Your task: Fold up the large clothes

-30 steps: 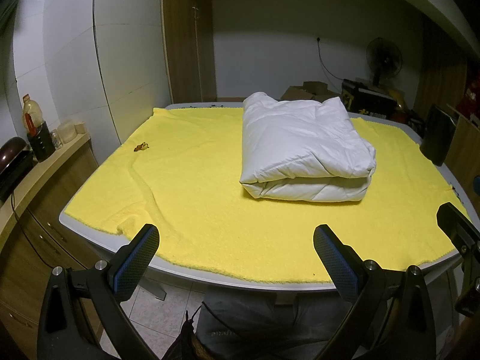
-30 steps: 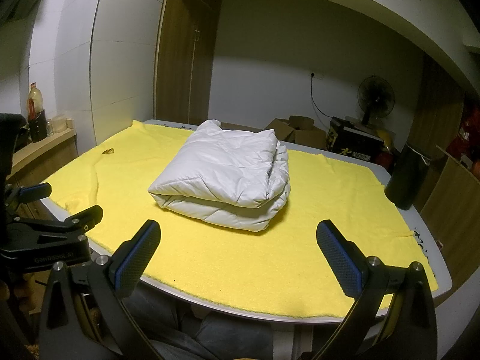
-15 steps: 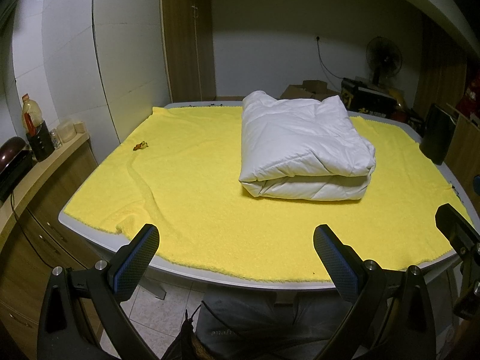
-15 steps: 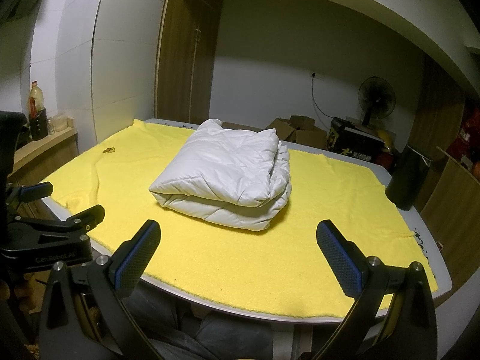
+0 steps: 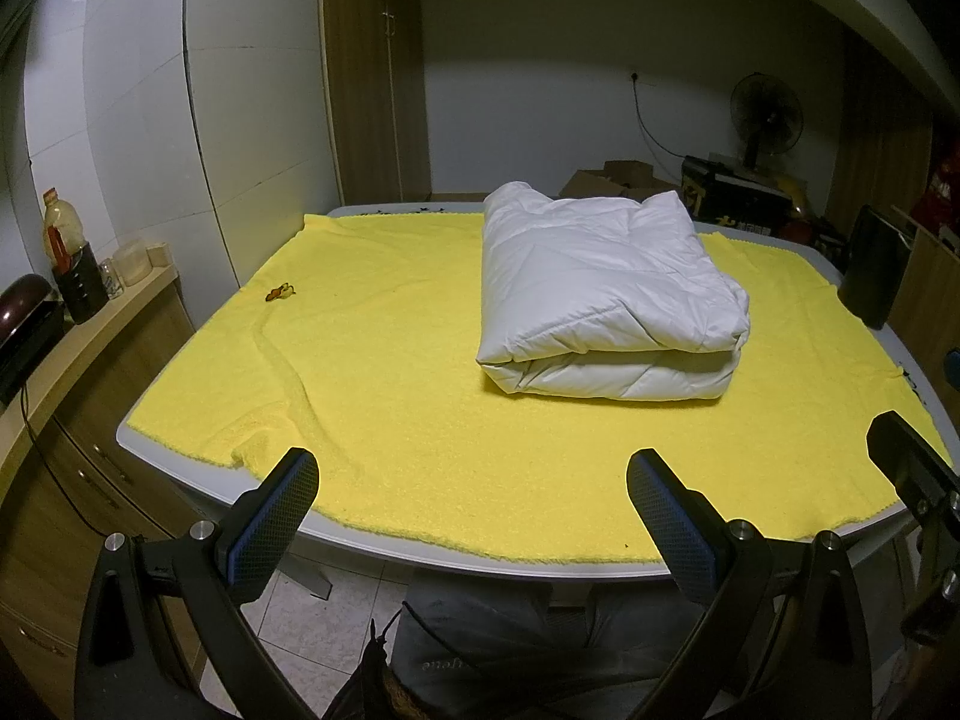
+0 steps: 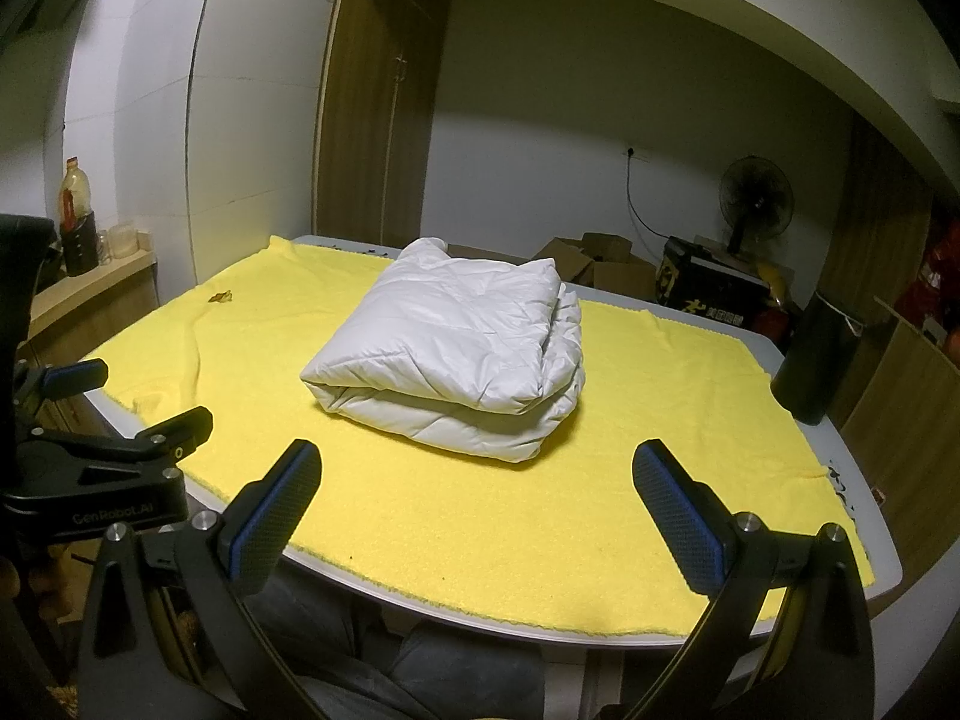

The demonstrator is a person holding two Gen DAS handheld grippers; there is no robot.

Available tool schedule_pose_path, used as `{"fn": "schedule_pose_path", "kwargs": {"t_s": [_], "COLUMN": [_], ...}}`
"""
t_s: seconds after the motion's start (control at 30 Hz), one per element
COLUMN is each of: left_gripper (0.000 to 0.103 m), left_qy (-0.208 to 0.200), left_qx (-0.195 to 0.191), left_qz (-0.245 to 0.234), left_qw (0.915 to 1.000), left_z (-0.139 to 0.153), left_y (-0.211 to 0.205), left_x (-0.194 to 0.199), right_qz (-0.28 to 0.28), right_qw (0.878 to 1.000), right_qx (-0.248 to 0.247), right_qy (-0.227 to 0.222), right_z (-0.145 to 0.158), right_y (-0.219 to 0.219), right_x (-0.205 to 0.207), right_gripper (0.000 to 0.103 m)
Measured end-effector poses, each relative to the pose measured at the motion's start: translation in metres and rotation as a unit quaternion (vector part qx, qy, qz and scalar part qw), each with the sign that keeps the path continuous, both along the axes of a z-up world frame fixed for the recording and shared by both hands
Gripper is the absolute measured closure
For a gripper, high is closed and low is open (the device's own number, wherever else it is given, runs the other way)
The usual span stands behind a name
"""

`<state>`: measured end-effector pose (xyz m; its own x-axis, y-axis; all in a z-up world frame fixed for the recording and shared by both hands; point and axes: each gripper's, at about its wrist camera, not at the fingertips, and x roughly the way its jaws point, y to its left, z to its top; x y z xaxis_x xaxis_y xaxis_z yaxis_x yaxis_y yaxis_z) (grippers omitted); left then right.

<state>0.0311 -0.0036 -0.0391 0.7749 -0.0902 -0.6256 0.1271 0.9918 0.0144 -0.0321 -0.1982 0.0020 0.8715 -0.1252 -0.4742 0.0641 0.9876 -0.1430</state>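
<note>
Looking done: white garment sits folded ahead of your left claw and right claw, both spread, empty.

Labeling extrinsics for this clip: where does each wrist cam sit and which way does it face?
Left wrist: on the left gripper, held off the near table edge, facing across the yellow cloth to the folded white garment, which lies right of centre; own open jaws show, plus the right gripper's tip at the frame's right edge.
Right wrist: on the right gripper, same edge, farther right; garment near centre; own open jaws and the left gripper at left.
Shared: garment, cloth, standing fan, wardrobe, the person's lap below.
</note>
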Motion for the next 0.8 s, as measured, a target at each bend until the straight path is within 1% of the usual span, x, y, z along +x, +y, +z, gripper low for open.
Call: {"fn": "schedule_pose_path", "kwargs": {"t_s": [0.8], "left_gripper": [0.0], "left_qy": [0.002], "left_qx": [-0.002], "left_qz": [-0.002], "left_qw": [1.0], "left_z": [-0.0023], "left_y": [-0.0009], "left_x": [0.0007], "right_qz": [-0.001], "right_qw": [1.0], "right_qx": [-0.001], "right_qy": [0.0], "right_z": [-0.0006], "right_y": [0.0022], "right_x": [0.0007], "right_gripper": [0.0]}}
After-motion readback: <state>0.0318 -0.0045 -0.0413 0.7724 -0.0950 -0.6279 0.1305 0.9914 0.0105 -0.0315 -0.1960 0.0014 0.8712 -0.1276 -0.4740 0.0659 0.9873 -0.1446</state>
